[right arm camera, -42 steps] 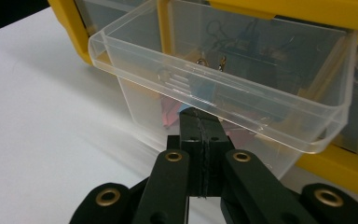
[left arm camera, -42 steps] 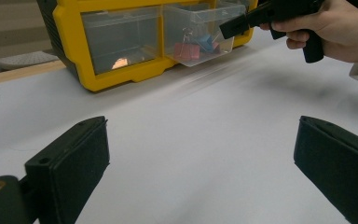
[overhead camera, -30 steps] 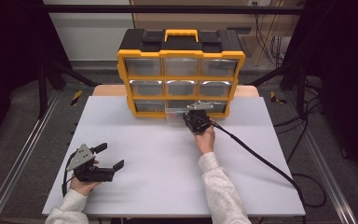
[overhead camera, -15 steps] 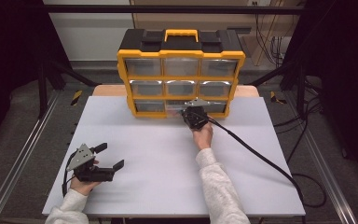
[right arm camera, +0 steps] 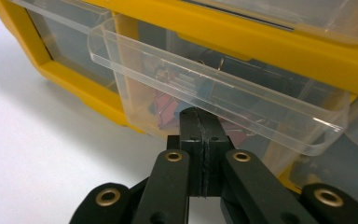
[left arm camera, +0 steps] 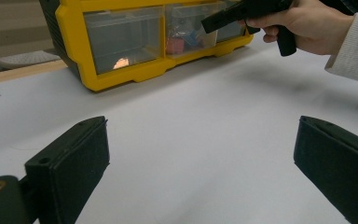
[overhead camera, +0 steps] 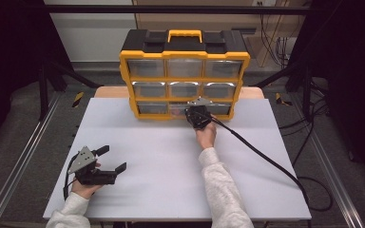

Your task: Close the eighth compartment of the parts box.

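Clear plastic drawer point(right arm camera: 214, 88), bottom-middle of the yellow organizer point(overhead camera: 184, 52) at the desk's far edge: our right gripper point(right arm camera: 199, 122), jaws pressed together, sits just under its lip, long axis crosswise. Left gripper point(overhead camera: 108, 159) idles w/ jaws wide near the front-left corner.

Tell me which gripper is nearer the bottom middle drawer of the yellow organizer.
Right. The right gripper sits shut at the bottom middle drawer, jaws pressed together under its clear front lip. The left gripper rests open near the table's front left, well away from the organizer.
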Demonstrator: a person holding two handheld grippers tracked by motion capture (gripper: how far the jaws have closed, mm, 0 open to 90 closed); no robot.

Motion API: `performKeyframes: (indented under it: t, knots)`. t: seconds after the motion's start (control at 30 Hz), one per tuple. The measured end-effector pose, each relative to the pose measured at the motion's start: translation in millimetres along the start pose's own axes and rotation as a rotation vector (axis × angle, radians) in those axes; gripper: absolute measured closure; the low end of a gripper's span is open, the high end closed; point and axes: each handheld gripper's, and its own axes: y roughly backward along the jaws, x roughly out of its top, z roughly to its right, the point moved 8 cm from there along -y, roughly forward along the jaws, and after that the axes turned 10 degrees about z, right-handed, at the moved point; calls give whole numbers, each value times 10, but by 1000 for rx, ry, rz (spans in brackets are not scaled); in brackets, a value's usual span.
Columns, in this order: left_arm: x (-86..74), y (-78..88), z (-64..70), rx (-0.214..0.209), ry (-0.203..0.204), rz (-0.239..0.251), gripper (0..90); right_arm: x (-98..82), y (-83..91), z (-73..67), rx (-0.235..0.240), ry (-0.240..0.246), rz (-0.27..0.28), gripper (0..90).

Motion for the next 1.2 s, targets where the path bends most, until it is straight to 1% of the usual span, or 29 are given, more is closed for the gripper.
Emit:
performKeyframes:
  t: [0.13,0.2,0.53,0.57,0.8,0.87,1.0,1.07,1.13,1.2]
  knots:
    - [-4,-5,7,-2,-1,-1,28,0,-22,30,-9,5,-4,900]
    - [-3,-3,7,-2,0,-1,28,-8,-35,44,-16,-6,-8,900]
    - [-6,-4,10,-3,1,-2,28,-38,-97,100,-33,-21,-24,900]
    - [-4,-3,10,-2,1,-1,28,-40,-104,110,-36,-13,-22,900]
    - [-4,-2,12,-4,1,-1,28,-53,-108,119,-44,-16,-28,900]
    - [1,1,12,-4,2,2,28,-54,-83,93,-36,-14,-34,898]
    - [8,5,16,-4,3,6,28,-7,41,4,-4,24,-23,824]
    - [9,4,21,-6,-2,4,28,42,138,-60,29,28,1,786]
    - [7,-4,27,-9,-2,2,29,78,241,-115,61,5,14,733]
    - [1,-8,26,-9,-2,-1,28,110,349,-145,75,8,35,680]
